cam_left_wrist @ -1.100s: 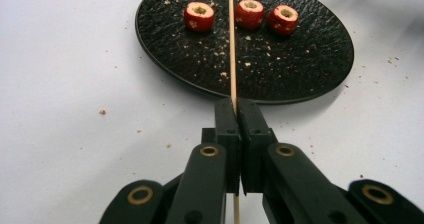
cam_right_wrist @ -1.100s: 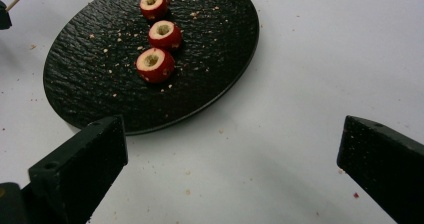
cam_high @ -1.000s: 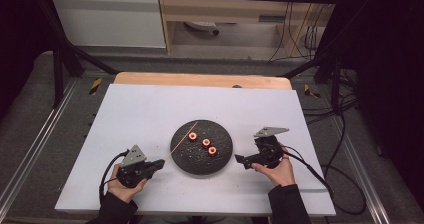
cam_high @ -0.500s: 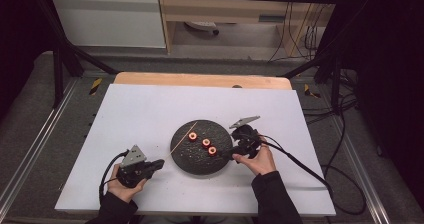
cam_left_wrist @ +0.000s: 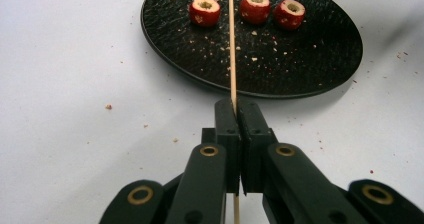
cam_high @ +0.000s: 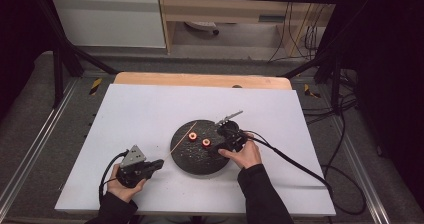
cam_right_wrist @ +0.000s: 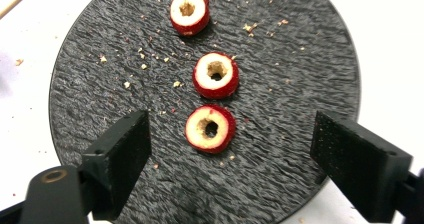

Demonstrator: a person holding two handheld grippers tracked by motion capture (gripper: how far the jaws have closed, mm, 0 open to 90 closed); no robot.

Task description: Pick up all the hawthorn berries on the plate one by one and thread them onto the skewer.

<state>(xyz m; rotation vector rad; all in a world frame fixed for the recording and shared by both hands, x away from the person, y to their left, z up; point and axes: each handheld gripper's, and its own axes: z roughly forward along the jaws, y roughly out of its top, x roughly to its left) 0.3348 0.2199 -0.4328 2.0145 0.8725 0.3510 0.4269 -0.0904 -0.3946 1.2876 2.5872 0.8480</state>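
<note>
Three red cored fruit pieces lie in a row on a black round plate. My left gripper rests on the table left of the plate, shut on a thin wooden skewer whose far end lies across the plate. In the left gripper view, the skewer runs from the left gripper past the pieces. My right gripper hovers over the plate's right part. In the right gripper view, the right gripper is open astride the nearest piece, clear of it; its jaws have just been closing.
Crumbs are scattered over the plate and the white table top. The right gripper's black cable trails off to the right. A wooden strip edges the table's far side, with metal frame bars beyond.
The right hand has carried its gripper leftward, from the table beside the plate to above the plate's right part. The left gripper and the skewer have stayed put.
</note>
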